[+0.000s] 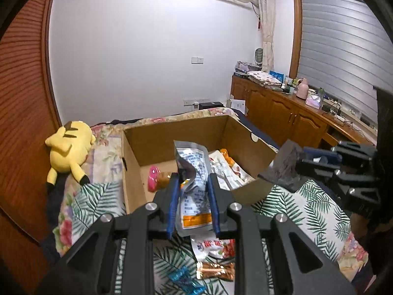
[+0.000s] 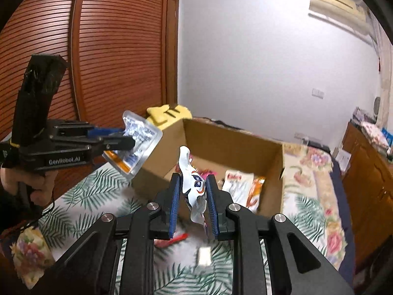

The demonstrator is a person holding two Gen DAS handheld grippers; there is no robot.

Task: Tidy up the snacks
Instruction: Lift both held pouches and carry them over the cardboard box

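Note:
My left gripper is shut on a silver snack packet with blue print and an orange band, held above the near wall of the open cardboard box. It also shows in the right wrist view. My right gripper is shut on a white crumpled snack packet with a blue and orange mark, held just before the box. Inside the box lie a pink-topped snack and white and orange packets.
Loose snacks lie on the leaf-print bedcover below my left gripper: a red-white packet, a copper-wrapped bar, blue candies. A yellow plush toy lies left of the box. Wooden cabinets stand at right.

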